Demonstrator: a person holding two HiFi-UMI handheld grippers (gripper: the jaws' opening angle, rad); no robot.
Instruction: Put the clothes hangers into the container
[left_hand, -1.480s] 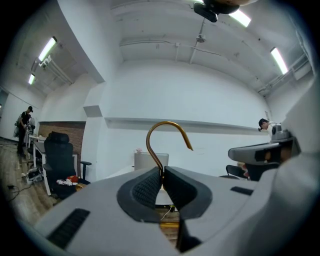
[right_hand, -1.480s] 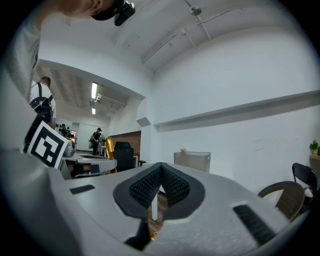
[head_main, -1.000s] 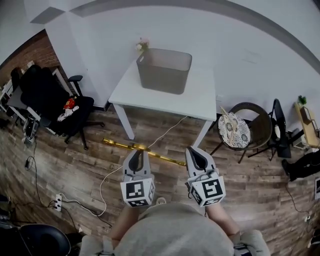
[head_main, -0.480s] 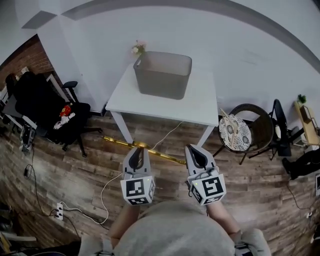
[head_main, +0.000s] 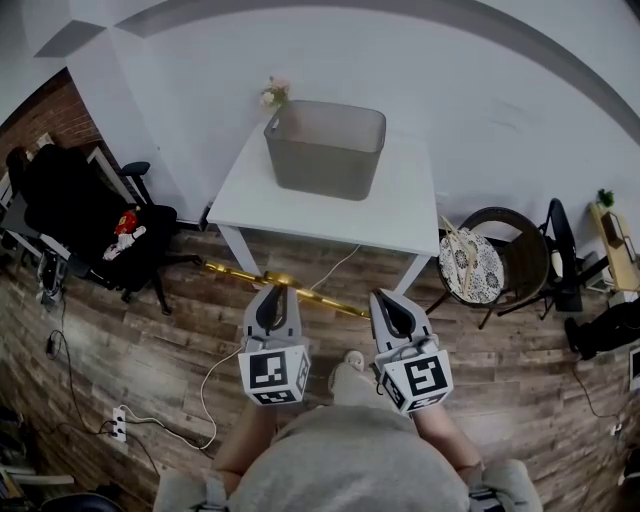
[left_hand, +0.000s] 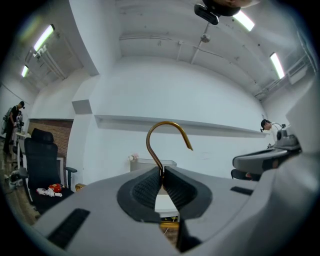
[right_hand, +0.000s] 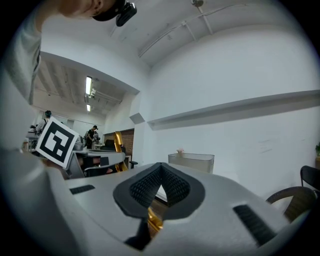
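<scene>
Both pairs of jaws are closed on one gold clothes hanger: the left gripper pinches the neck of its hook, and the right gripper clamps one arm low between its pads. The hanger lies level above the floor, just short of the white table; the grey container stands on that table's far half.

Gold hanger lvl: neck pinched in L gripper jaws, hook up, bar end in R gripper jaws. Grey container upright, ahead.

Two grippers, one container, one table, seemingly one hanger
</scene>
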